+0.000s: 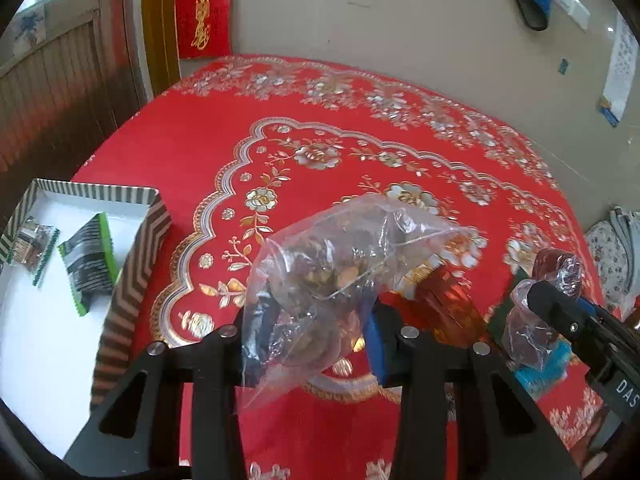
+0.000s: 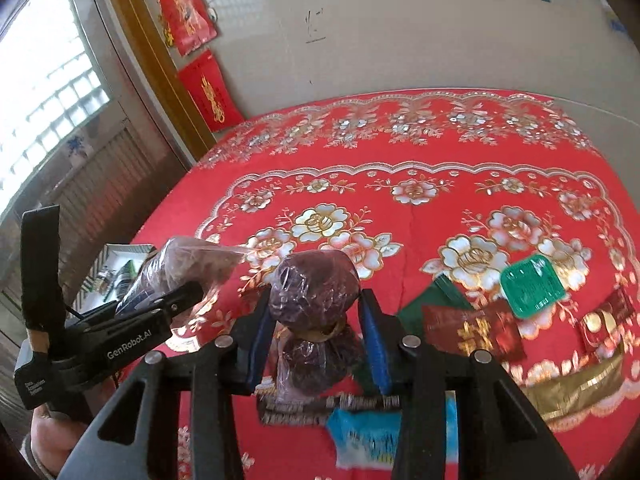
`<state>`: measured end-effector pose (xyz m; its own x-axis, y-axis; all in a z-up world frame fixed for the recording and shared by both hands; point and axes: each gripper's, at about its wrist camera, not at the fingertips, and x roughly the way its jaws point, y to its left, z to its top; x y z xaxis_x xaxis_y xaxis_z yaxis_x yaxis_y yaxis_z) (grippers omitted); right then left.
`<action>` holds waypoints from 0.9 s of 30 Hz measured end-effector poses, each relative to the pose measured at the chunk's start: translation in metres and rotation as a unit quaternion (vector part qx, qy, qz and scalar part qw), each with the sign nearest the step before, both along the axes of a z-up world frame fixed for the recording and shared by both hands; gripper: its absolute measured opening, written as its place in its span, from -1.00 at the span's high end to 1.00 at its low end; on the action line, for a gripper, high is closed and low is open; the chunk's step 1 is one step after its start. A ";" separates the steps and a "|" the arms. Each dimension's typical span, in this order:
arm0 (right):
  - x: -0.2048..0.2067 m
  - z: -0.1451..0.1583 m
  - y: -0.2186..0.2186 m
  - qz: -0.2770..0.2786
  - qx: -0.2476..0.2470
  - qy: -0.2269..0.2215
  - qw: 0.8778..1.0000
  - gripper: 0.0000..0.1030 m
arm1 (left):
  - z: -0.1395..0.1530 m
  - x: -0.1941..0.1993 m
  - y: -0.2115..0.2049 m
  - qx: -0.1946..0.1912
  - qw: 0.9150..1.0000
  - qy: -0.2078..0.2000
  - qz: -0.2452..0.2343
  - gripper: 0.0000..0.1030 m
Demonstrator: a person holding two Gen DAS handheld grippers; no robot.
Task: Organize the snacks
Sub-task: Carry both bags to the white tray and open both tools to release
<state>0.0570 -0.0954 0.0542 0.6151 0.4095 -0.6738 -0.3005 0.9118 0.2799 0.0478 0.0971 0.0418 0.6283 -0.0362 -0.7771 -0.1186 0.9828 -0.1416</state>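
Observation:
My left gripper (image 1: 316, 320) is shut on a clear plastic bag of brown snacks (image 1: 332, 264) and holds it above the red tablecloth (image 1: 208, 152). In the right wrist view the left gripper (image 2: 188, 292) shows at the left with the same bag (image 2: 184, 264). My right gripper (image 2: 316, 316) is closed on a clear wrap of dark red snacks (image 2: 312, 292), held above the table. The right gripper (image 1: 536, 292) with its wrap (image 1: 556, 272) shows at the right of the left wrist view. A striped box (image 1: 136, 272) at the left holds two packets (image 1: 90, 260).
Loose packets lie on the cloth at the right: a green one (image 2: 532, 286), red and gold ones (image 2: 476, 328), a blue one (image 2: 380, 436). A beige wall (image 2: 400, 40) stands behind the table. A wooden door frame (image 2: 152, 52) is at the left.

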 end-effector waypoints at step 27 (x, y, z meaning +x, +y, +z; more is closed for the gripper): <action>-0.091 0.017 0.011 -0.017 -0.019 -0.058 0.998 0.30 | 0.036 -0.092 -0.017 0.057 0.995 -0.075 -0.035 0.30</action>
<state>-0.0337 -0.0846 0.0710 0.7031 0.3626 -0.6117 -0.2983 0.9313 0.2092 -0.0447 0.0800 0.0780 0.7364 -0.0018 -0.6766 -0.0344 0.9986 -0.0400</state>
